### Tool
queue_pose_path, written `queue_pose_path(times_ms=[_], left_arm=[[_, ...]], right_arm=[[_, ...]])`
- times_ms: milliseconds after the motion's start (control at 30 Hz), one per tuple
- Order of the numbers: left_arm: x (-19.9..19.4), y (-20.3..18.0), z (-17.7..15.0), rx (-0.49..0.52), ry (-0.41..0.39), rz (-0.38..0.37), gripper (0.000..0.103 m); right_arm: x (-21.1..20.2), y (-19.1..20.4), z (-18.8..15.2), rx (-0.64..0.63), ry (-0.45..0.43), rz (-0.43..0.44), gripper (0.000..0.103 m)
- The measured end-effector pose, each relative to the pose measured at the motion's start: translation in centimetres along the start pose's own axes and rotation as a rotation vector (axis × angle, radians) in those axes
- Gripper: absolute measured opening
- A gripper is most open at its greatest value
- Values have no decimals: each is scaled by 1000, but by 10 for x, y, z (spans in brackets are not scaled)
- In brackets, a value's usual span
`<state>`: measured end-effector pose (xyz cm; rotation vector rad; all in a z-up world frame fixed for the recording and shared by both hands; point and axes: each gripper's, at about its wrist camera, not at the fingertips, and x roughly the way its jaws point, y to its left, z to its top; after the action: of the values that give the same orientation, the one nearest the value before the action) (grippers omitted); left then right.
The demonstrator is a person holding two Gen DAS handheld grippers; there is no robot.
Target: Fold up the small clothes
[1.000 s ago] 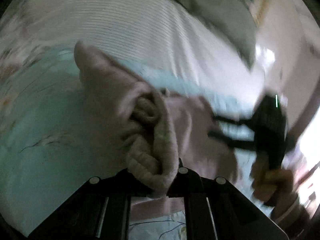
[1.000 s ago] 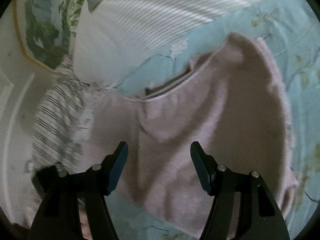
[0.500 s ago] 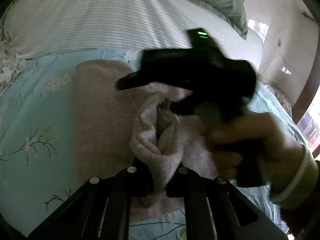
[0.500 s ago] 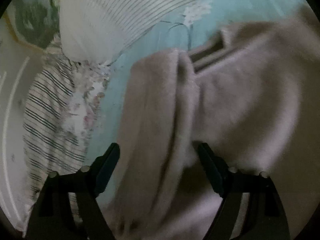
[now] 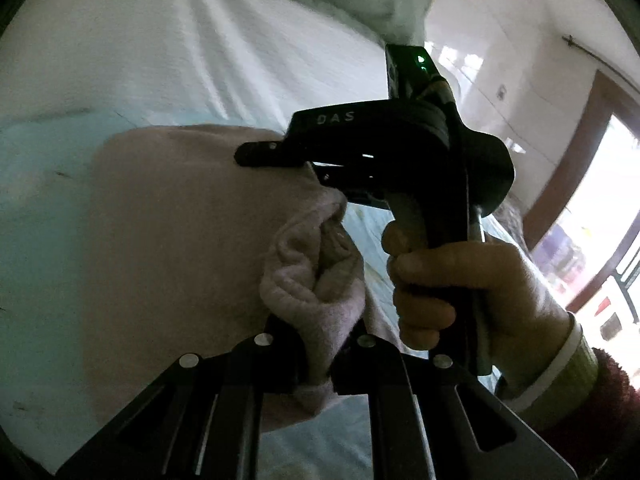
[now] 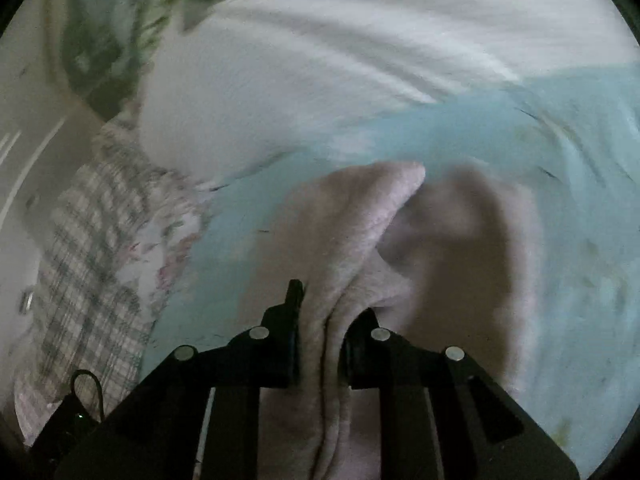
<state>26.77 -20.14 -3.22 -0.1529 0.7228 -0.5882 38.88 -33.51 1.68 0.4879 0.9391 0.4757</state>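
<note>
Now clamped by the right tool [image 6: 318, 340] on a raised fold of the pink garment [image 6: 360, 220], where a second ago wide-open jaws only hovered over flat cloth; jaws just closed in, fold between them. Gripped as before by the left tool [image 5: 316, 344]: a bunched pink wad, pinched tight. Lay otherwise spread on the pale blue bed sheet [image 6: 500, 120], beside the striped white quilt [image 5: 160, 40]. Seen from the left wrist: right hand [image 5: 460, 292] fist-wrapped round its handle, tool angled leftward over the cloth.
</note>
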Motion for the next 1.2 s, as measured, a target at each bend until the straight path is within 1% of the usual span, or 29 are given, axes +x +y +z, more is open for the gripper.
queue_pose_path(times_ms=[33, 100, 133, 233, 300, 333, 400, 433, 467, 500, 533, 567, 600, 633, 667, 733, 767, 800, 867, 933, 1000, 1067, 1200], left_arm=[[14, -4, -5, -1, 30, -12, 9], [26, -10, -10, 2, 65, -17, 9], [29, -14, -12, 12, 71, -22, 9], [26, -25, -11, 56, 52, -16, 9], [26, -27, -8, 78, 55, -4, 12], [32, -24, -9, 74, 82, 3, 12], [39, -18, -15, 51, 119, 11, 20], [41, -12, -16, 31, 139, 12, 22], [41, -8, -19, 10, 151, -1, 28], [36, -3, -20, -9, 153, -20, 37], [28, 0, -23, -20, 150, -40, 43], [22, 1, -24, -22, 145, -49, 55], [13, 2, -27, -24, 137, -47, 64], [1, 4, -31, -27, 126, -46, 67], [-9, 8, -33, -33, 119, -53, 70], [-27, 16, -35, -58, 109, -78, 74], [-37, 23, -36, -77, 98, -96, 80], [-46, 32, -35, -94, 88, -100, 82], [-57, 53, -32, -137, 70, -82, 83], [-61, 75, -32, -185, 68, -48, 83], [-54, 95, -26, -242, 80, -27, 83], [-46, 113, -24, -304, 100, -30, 83], [-19, 134, -16, -361, 129, -32, 83]], right_arm=[[1, -10, -4, 15, 8, -24, 18], [1, -24, -12, 38, 14, -48, 18], [-1, -27, -14, 39, 2, -46, 18], [-7, -23, -13, 13, -36, -41, 18], [-3, -23, -11, -9, -25, -68, 19], [1, -24, -11, -17, -11, -93, 21], [7, -29, -14, -19, 7, -126, 23], [6, -30, -15, -15, 5, -131, 26], [3, -29, -17, -7, -3, -134, 29], [-3, -32, -19, -1, -11, -139, 31], [-8, -31, -20, 4, -20, -149, 38], [-14, -28, -22, 8, -31, -156, 53], [-23, -25, -26, 9, -49, -138, 60], [-31, -22, -30, 4, -68, -121, 71], [-37, -18, -33, -3, -81, -127, 84], [-48, -13, -42, -19, -98, -145, 92], [-51, -13, -47, -19, -96, -137, 92], [-54, -14, -51, -10, -86, -125, 92], [-53, -20, -57, 16, -54, -121, 93], [-49, -24, -60, 31, -29, -124, 93], [-46, -28, -62, 44, -14, -110, 93], [-42, -28, -61, 49, -4, -95, 93], [-29, -31, -57, 41, 25, -79, 93]])
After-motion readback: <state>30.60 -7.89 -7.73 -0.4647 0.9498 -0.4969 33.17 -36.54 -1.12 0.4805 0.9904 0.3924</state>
